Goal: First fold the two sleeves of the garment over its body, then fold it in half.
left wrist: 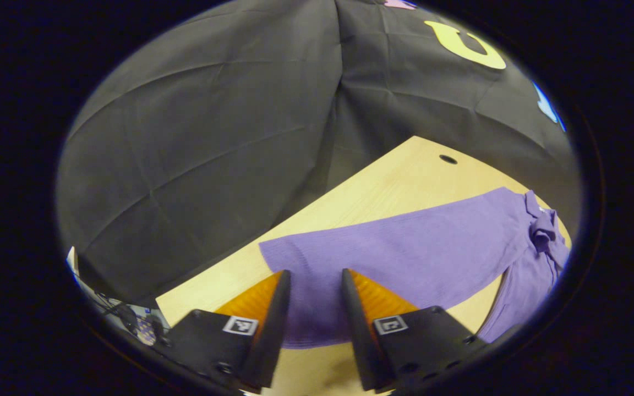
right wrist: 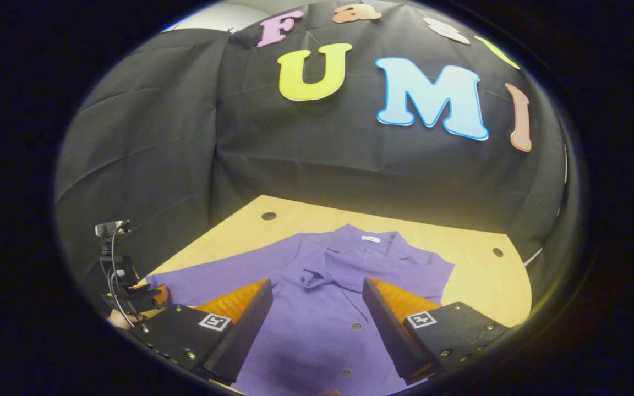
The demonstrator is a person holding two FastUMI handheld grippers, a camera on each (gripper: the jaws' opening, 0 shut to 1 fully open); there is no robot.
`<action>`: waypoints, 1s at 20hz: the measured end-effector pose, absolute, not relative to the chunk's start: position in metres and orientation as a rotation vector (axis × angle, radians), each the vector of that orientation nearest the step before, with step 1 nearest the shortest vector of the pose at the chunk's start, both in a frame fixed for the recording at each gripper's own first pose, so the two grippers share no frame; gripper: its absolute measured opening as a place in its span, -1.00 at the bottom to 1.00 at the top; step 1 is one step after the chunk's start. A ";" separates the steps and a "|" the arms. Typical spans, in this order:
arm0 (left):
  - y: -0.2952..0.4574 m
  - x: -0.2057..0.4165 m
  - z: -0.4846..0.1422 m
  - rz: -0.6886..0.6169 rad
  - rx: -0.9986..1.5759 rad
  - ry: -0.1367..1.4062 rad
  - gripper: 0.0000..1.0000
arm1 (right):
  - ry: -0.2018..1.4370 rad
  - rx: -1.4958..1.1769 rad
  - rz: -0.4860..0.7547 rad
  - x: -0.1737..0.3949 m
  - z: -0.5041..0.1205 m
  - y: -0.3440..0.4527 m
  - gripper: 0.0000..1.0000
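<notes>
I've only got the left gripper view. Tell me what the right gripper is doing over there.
Observer: The right gripper hovers over the middle of the shirt, fingers open, gripping nothing.
Operator: Report which face of the shirt is up.
Observer: The front is up: the buttons run down the middle between the fingers.
Operator: Now check the sleeve on the far side from me.
Observer: On that side the shirt ends at the shoulder, and no sleeve lies stretched out over the table. I cannot tell whether it is tucked under or already folded in.
</notes>
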State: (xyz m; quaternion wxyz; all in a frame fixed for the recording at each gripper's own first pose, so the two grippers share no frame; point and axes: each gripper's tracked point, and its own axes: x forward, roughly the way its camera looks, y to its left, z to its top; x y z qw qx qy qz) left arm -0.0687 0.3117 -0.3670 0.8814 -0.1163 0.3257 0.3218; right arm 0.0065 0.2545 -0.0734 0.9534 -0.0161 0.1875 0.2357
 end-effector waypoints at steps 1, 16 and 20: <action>0.309 -0.066 -0.366 0.668 -0.239 0.671 -0.14 | 0.385 -0.025 0.473 0.007 -0.075 0.249 0.98; 0.239 0.000 -0.258 0.507 -0.365 0.472 -0.86 | 0.413 0.091 0.300 0.020 -0.097 0.125 0.99; 0.186 0.040 -0.227 0.404 -0.368 0.431 -0.87 | 0.414 0.100 0.274 0.019 -0.101 0.101 0.99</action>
